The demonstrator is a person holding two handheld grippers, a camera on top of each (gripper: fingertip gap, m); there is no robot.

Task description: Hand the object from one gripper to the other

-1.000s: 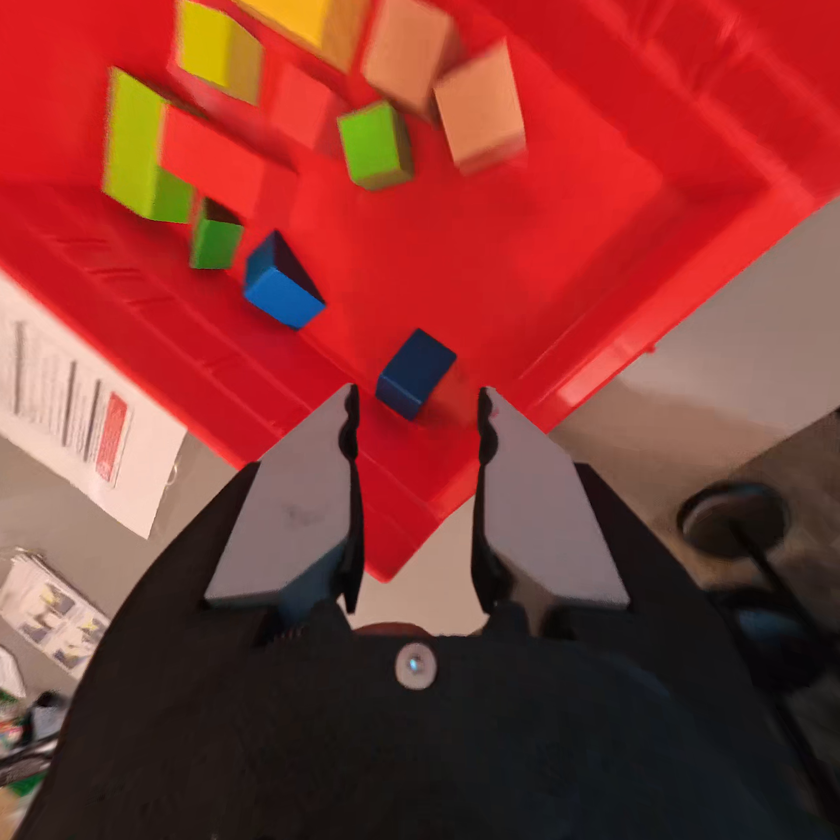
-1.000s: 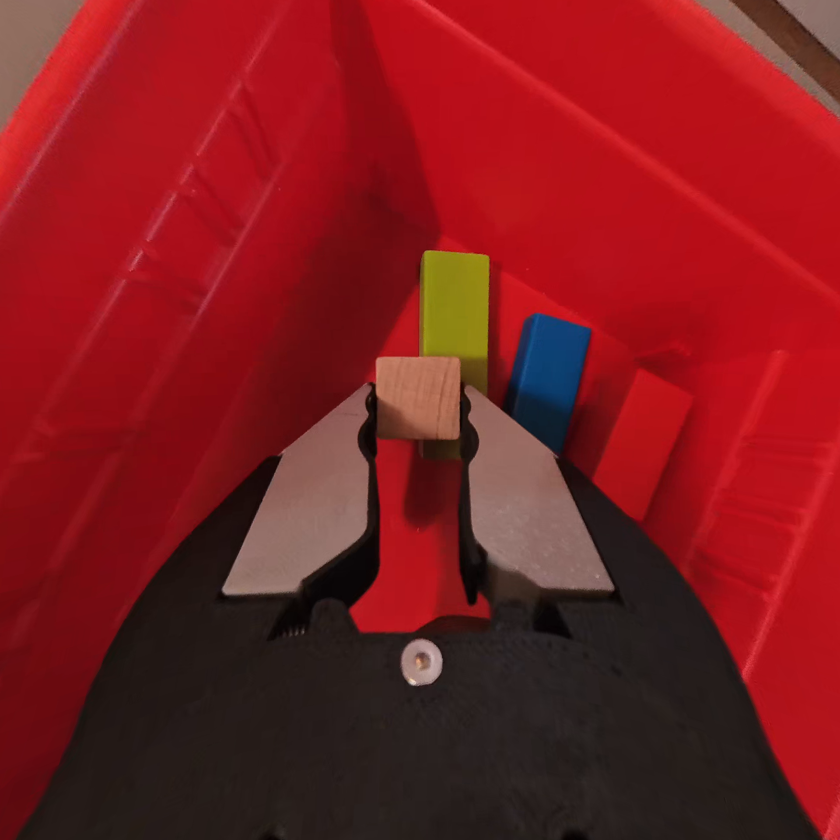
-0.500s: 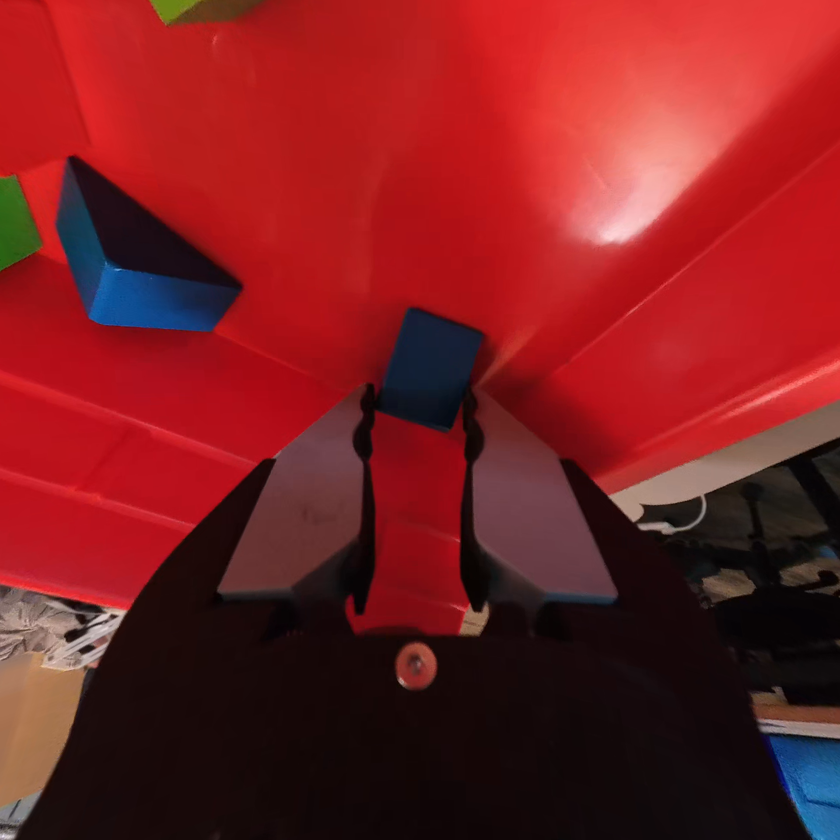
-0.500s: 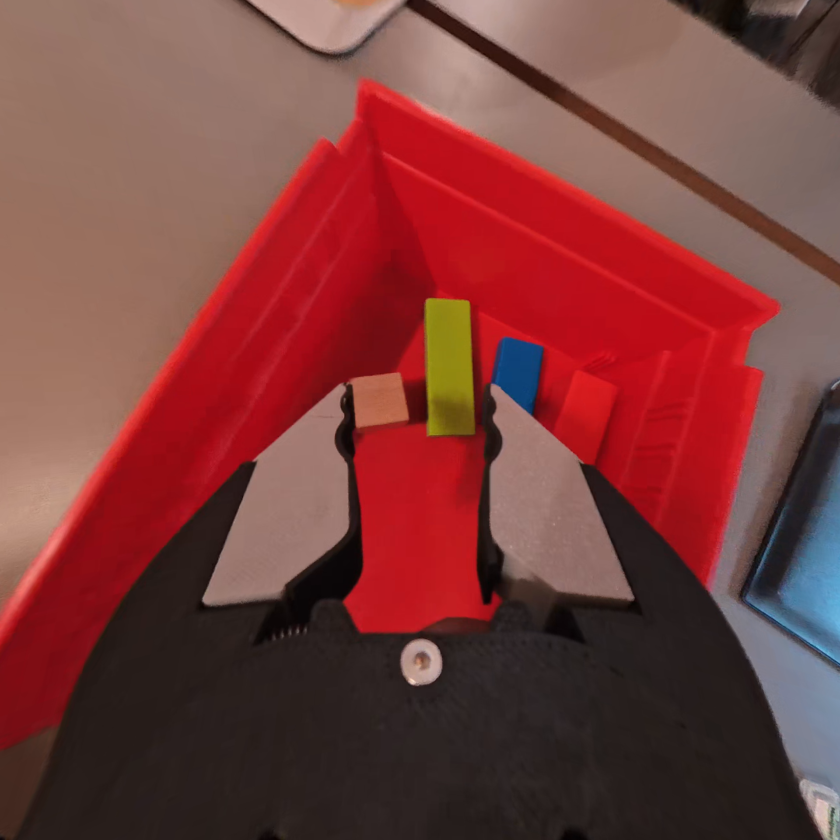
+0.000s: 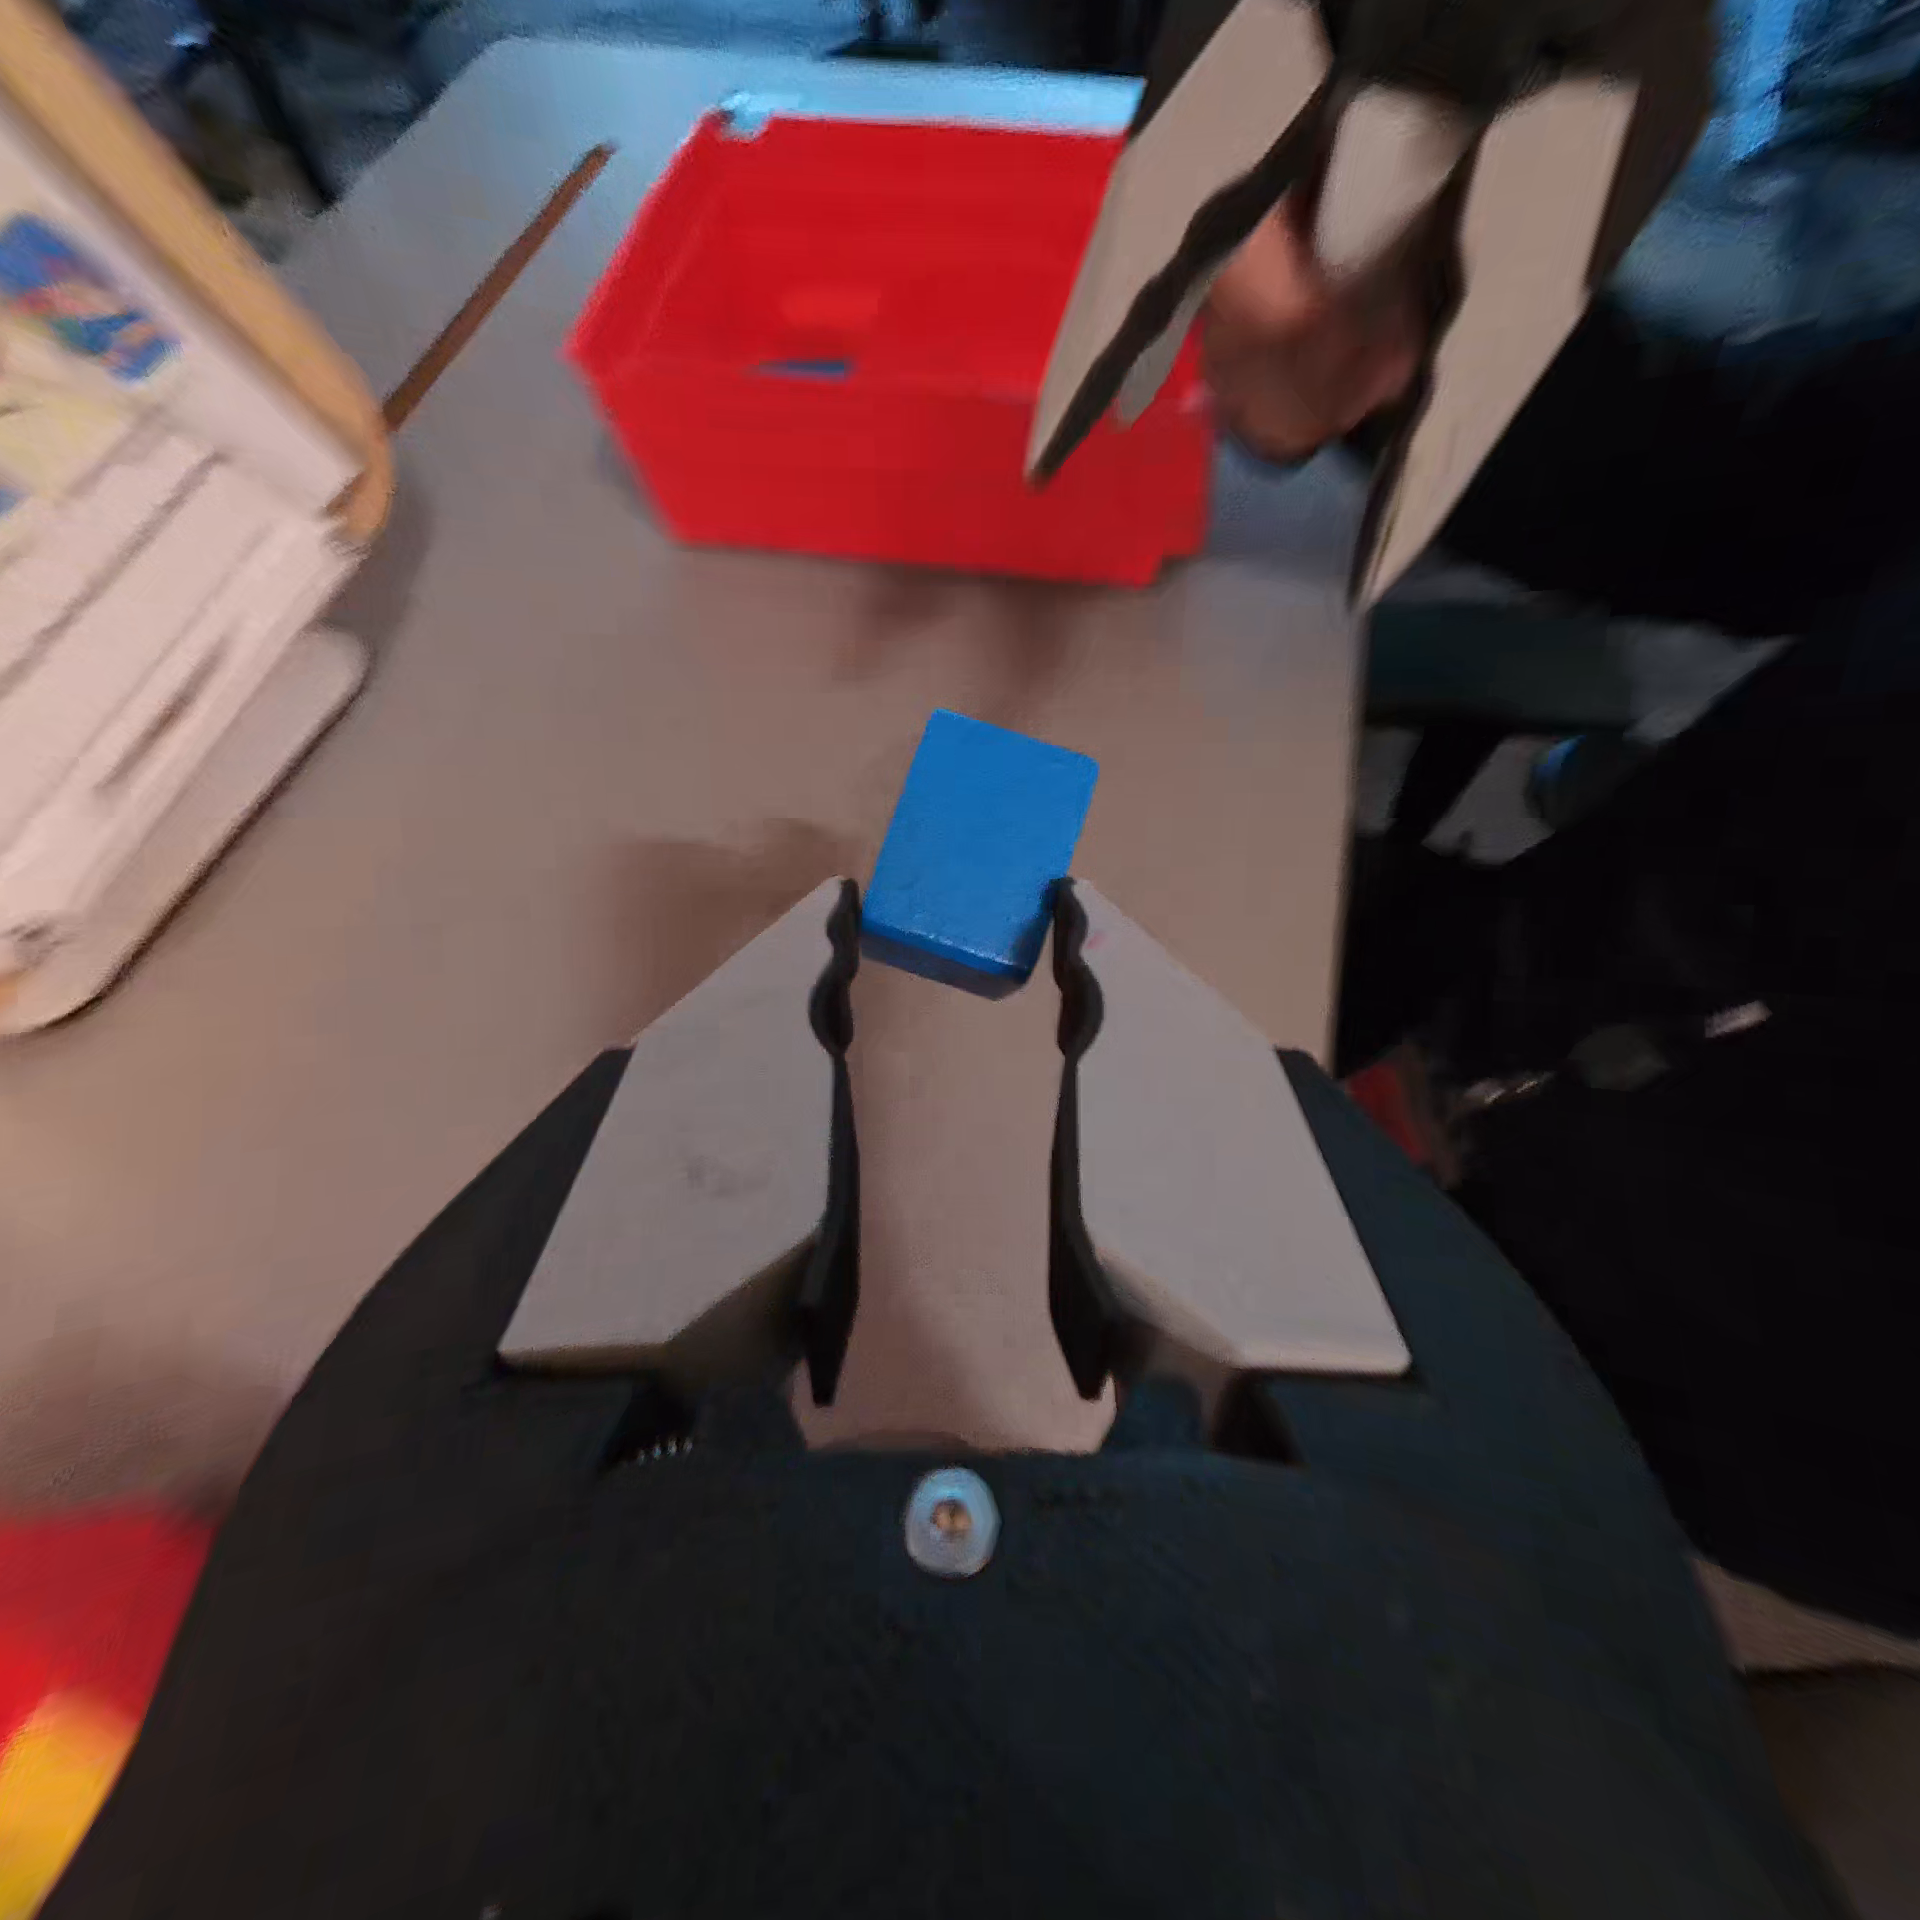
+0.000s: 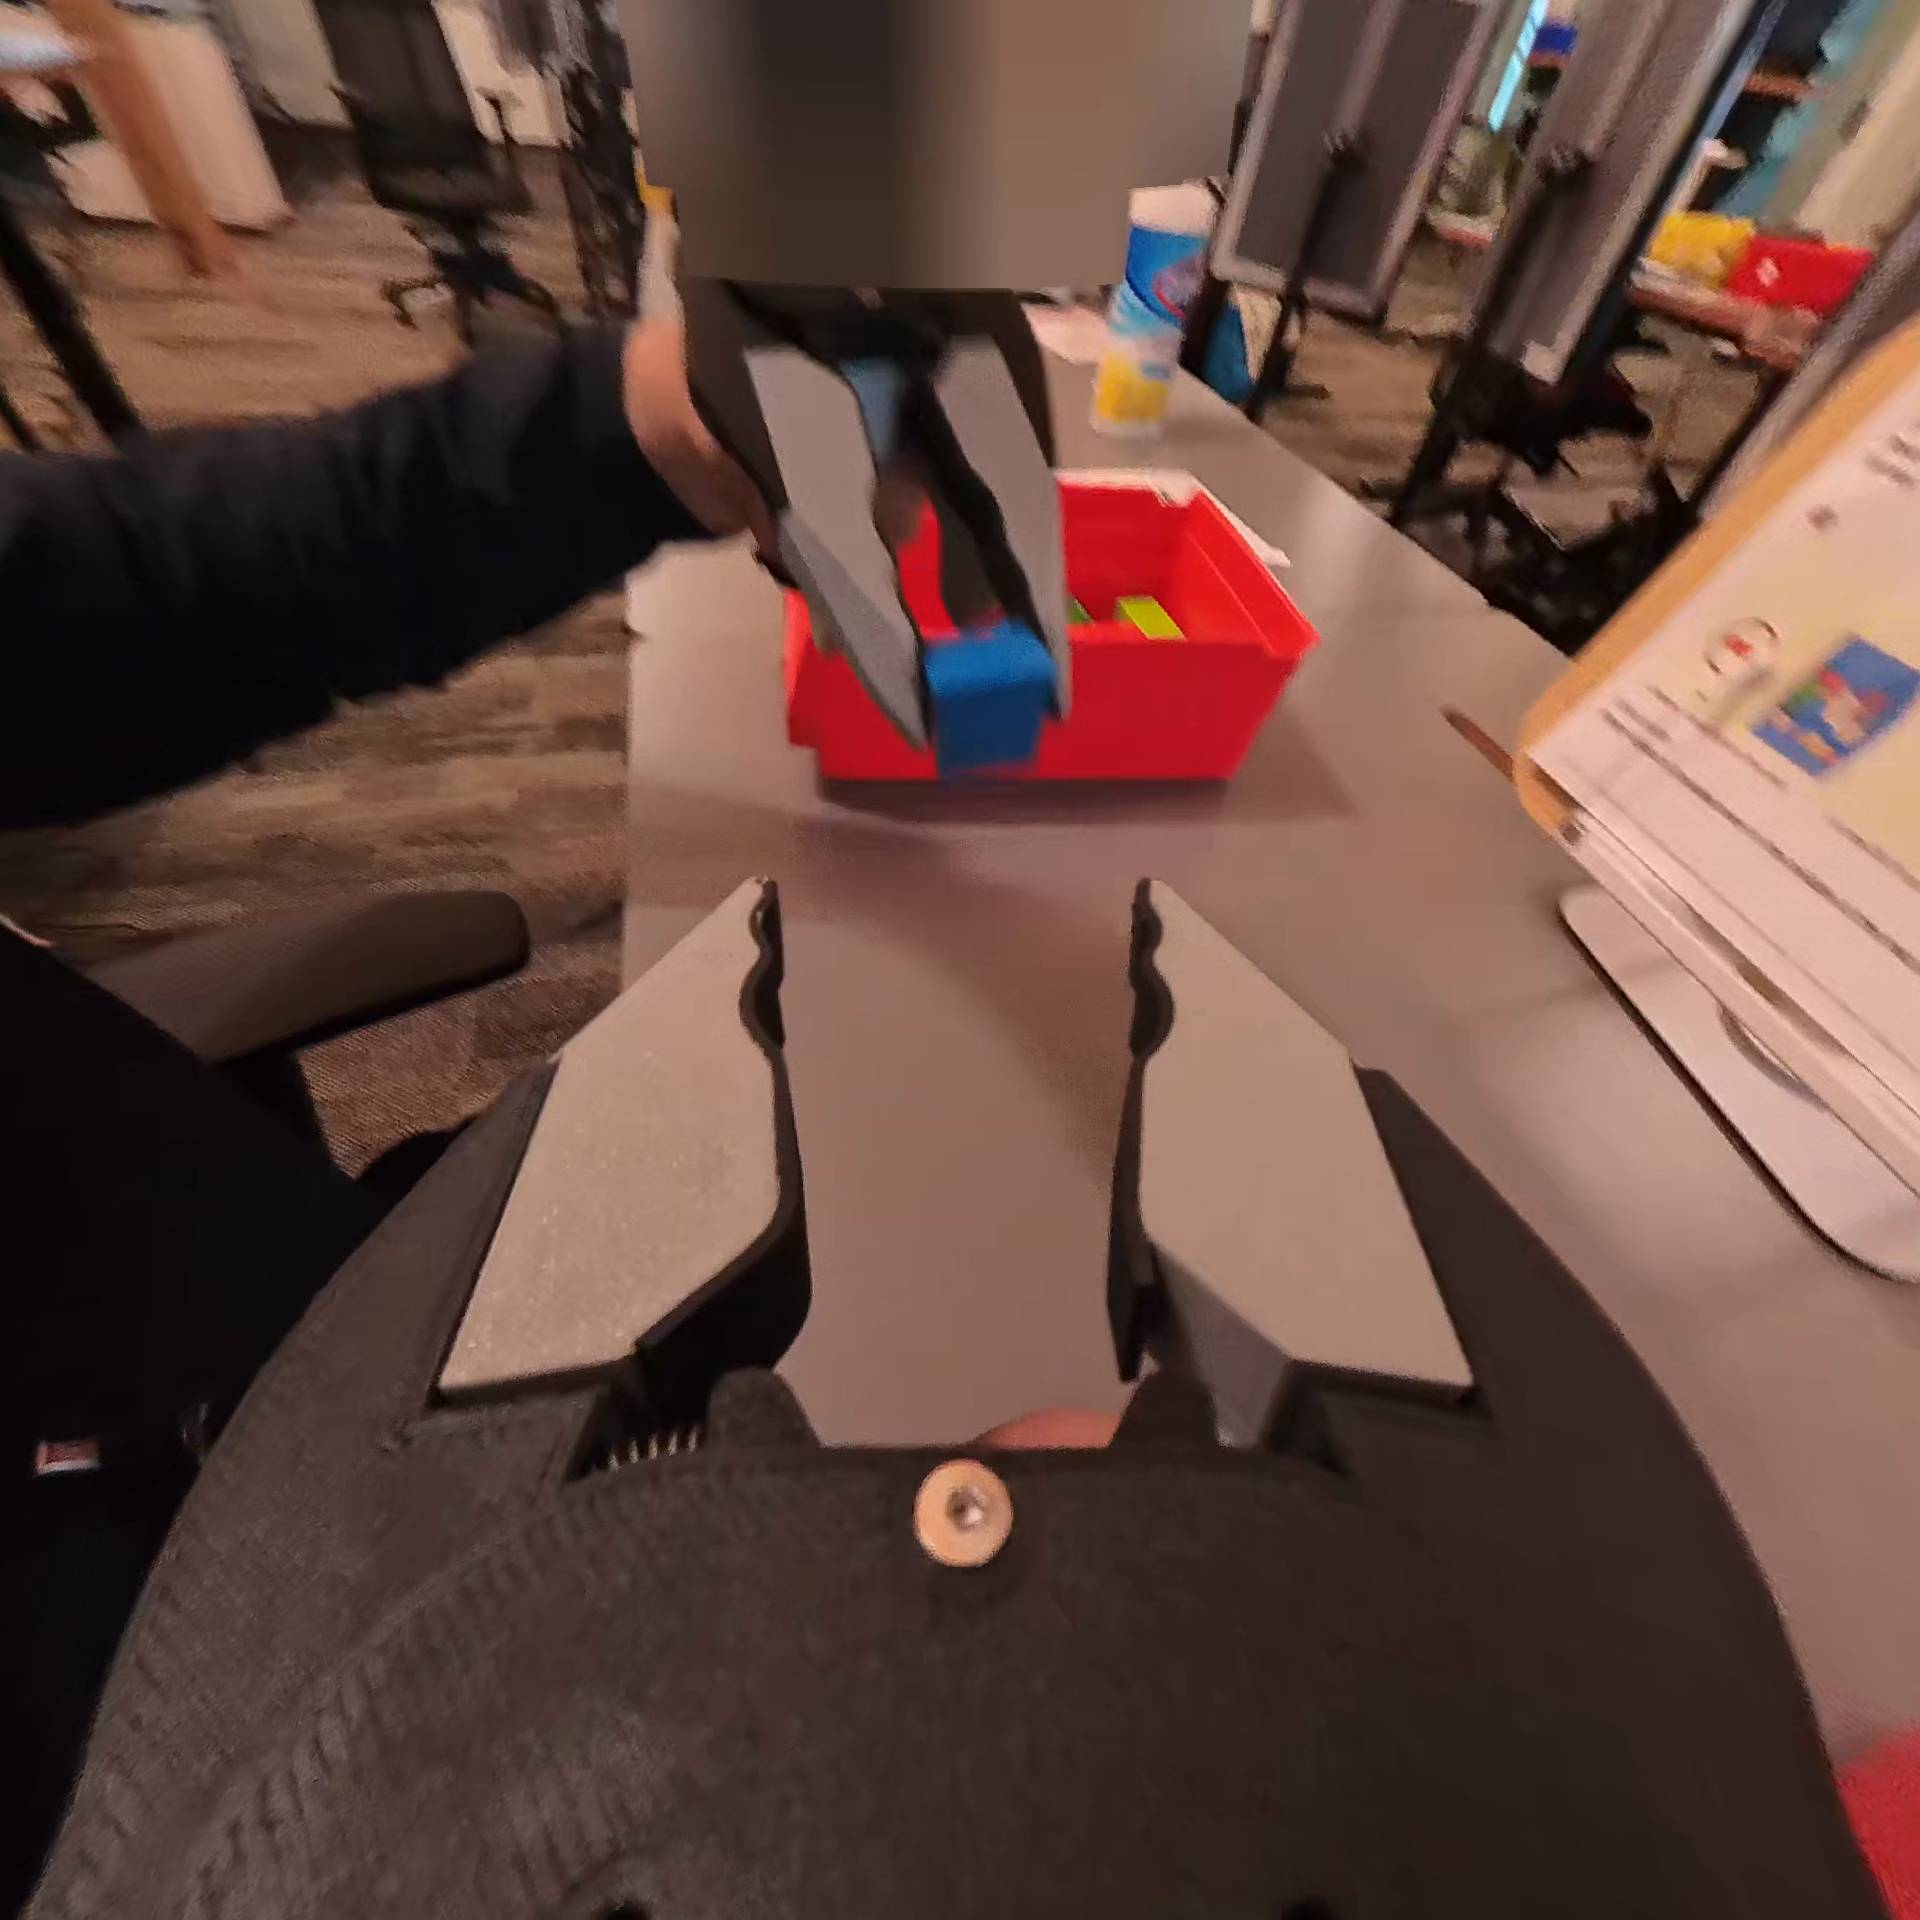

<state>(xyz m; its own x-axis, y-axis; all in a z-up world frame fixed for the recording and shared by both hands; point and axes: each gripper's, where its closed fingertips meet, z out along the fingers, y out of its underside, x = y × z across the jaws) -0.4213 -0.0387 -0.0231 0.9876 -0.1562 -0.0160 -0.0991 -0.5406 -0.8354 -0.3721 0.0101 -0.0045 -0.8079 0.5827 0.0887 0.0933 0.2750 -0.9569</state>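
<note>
My left gripper [image 5: 954, 914] is shut on a blue block [image 5: 977, 847], both pads pressed on its sides, and holds it in the air above the grey table [image 5: 520, 831]. The right wrist view shows the same gripper [image 6: 987, 686] with the blue block [image 6: 982, 691] at its fingertips. My right gripper [image 6: 951, 904] is open wide with nothing between its fingers, and faces the left one across the table. It also shows in the left wrist view [image 5: 1205, 520], at the top right, open.
A red bin [image 5: 894, 312] holding blocks stands on the table beyond the left gripper. Another red bin [image 6: 1174, 665] with blocks stands behind the blue block. A white stand with papers [image 6: 1745, 831] is along the table's side. A spray bottle [image 6: 1153, 322] stands farther back. Left tips to right tips: about 8 cm.
My left gripper closed on the blue block in the bin and lifted it out over the table. My right gripper let go of a wooden block into the other bin, opened wide and rose.
</note>
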